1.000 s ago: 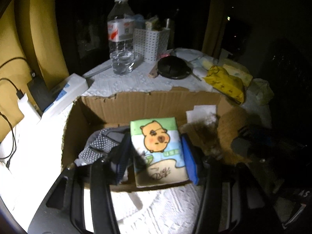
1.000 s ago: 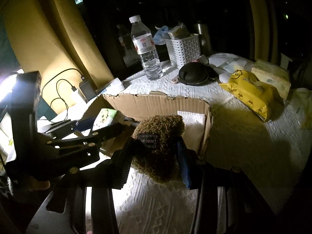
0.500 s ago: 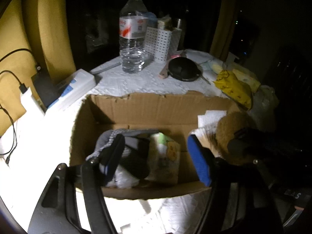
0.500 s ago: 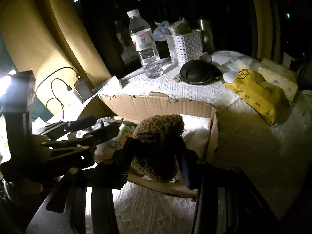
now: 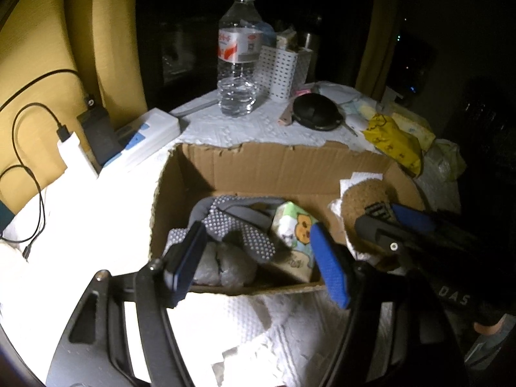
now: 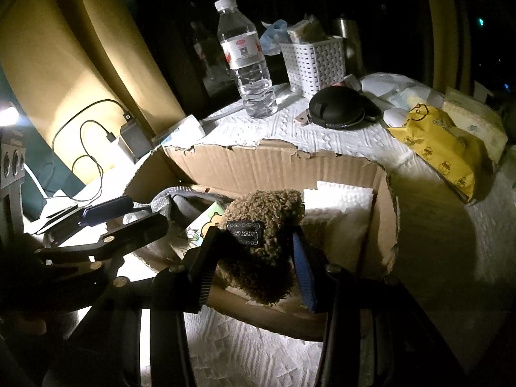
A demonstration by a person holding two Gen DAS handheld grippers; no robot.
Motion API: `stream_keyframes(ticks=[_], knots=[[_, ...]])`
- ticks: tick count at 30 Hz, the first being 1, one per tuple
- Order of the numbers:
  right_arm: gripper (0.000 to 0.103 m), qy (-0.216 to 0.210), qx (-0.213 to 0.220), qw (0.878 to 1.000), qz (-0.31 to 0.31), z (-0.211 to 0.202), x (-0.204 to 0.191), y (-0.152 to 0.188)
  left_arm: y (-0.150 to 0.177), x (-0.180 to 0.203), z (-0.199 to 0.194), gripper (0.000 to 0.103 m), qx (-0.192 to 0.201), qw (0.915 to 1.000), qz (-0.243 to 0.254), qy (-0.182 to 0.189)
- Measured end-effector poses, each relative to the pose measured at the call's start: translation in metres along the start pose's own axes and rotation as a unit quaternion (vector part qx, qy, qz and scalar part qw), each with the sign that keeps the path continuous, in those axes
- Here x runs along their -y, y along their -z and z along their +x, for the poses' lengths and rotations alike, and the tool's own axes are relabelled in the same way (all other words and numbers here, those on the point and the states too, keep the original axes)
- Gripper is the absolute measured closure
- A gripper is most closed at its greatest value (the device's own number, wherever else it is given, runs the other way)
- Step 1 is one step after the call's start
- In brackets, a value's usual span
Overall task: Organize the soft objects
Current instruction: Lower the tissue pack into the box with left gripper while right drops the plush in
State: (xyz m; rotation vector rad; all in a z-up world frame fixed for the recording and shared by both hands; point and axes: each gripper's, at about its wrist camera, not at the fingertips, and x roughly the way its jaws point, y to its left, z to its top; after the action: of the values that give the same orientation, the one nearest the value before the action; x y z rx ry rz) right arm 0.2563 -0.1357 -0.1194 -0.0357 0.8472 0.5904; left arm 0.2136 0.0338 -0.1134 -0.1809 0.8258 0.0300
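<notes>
An open cardboard box (image 5: pixel 277 167) stands on the white-covered table. Inside lie a grey dotted glove (image 5: pixel 238 225), a green tissue pack with a cartoon animal (image 5: pixel 295 229) and white folded paper (image 6: pixel 342 200). My left gripper (image 5: pixel 258 258) is open and empty above the box's near edge. My right gripper (image 6: pixel 254 258) is shut on a brown fuzzy plush (image 6: pixel 264 225) and holds it over the right part of the box (image 6: pixel 277 164). The plush (image 5: pixel 364 196) and right gripper also show at the right in the left wrist view.
Behind the box stand a water bottle (image 6: pixel 246 61), a white perforated basket (image 6: pixel 317 61) and a black round case (image 6: pixel 338 106). A yellow packet (image 6: pixel 441 145) lies right. Chargers and cables (image 5: pixel 80 142) lie left by a yellow curtain.
My left gripper opened and let the tissue pack drop into the box, then pulled back. My right gripper carried the plush forward over the box.
</notes>
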Motion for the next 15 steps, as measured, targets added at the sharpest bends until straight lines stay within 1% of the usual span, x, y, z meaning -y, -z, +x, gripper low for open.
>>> stream_keyframes(ticks=[1,3,15], knots=[[0.05,0.002,0.0,1.0,0.0,0.0,0.0,0.0,0.001,0.0,-0.001,0.035,0.001,1.0,0.0,-0.001],[0.049,0.003,-0.001,1.0,0.003,-0.001,0.0,0.001,0.002,-0.002,-0.003,0.035,0.001,1.0,-0.002,0.0],[0.049,0.007,0.007,1.0,0.003,-0.021,-0.007,0.008,0.01,0.001,-0.018,0.035,0.006,1.0,-0.003,0.002]])
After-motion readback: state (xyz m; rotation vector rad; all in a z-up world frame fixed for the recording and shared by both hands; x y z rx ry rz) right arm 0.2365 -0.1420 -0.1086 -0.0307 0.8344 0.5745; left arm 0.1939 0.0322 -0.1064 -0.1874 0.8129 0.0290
